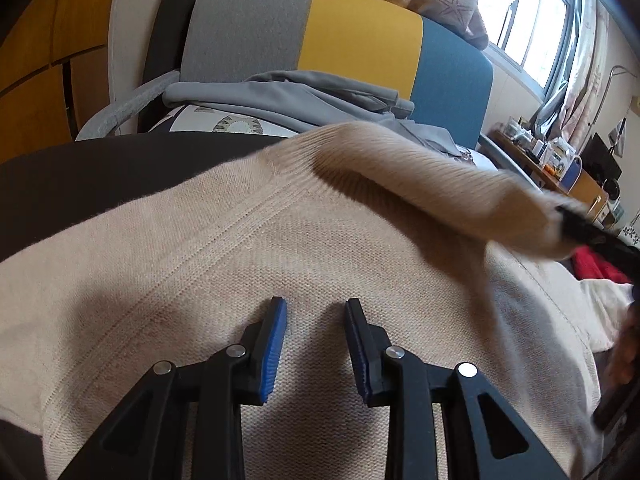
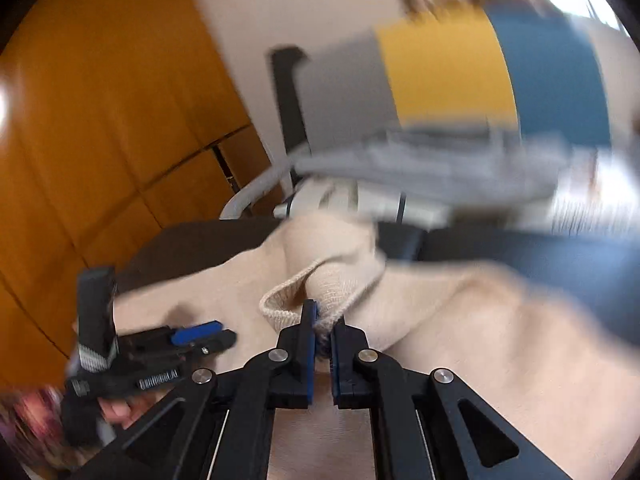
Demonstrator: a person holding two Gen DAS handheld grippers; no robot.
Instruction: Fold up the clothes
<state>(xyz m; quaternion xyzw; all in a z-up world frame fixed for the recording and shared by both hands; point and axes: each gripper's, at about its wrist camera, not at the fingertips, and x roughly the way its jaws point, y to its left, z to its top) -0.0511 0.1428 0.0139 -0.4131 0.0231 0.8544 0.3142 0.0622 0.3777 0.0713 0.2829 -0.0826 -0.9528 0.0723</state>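
A beige knit sweater (image 1: 280, 240) lies spread on a dark surface (image 1: 100, 176). My left gripper (image 1: 316, 304) rests low over the sweater's body, open, its blue pads apart with only flat knit beneath them. One sleeve (image 1: 420, 164) is lifted and stretched across to the right, where my right gripper (image 1: 576, 224) holds its end. In the right wrist view the right gripper (image 2: 323, 318) is shut on the ribbed cuff (image 2: 280, 300), with the sweater (image 2: 460, 320) bunched behind it. The left gripper (image 2: 208, 332) shows at the left there, held by a hand (image 2: 116, 408).
Behind the surface stands a chair with a grey, yellow and blue back (image 1: 360, 32), and a grey garment (image 1: 300, 92) lies on its seat. Wooden cupboard doors (image 1: 40, 60) fill the left. A cluttered shelf (image 1: 560, 160) and red cloth (image 1: 596, 268) sit at the right.
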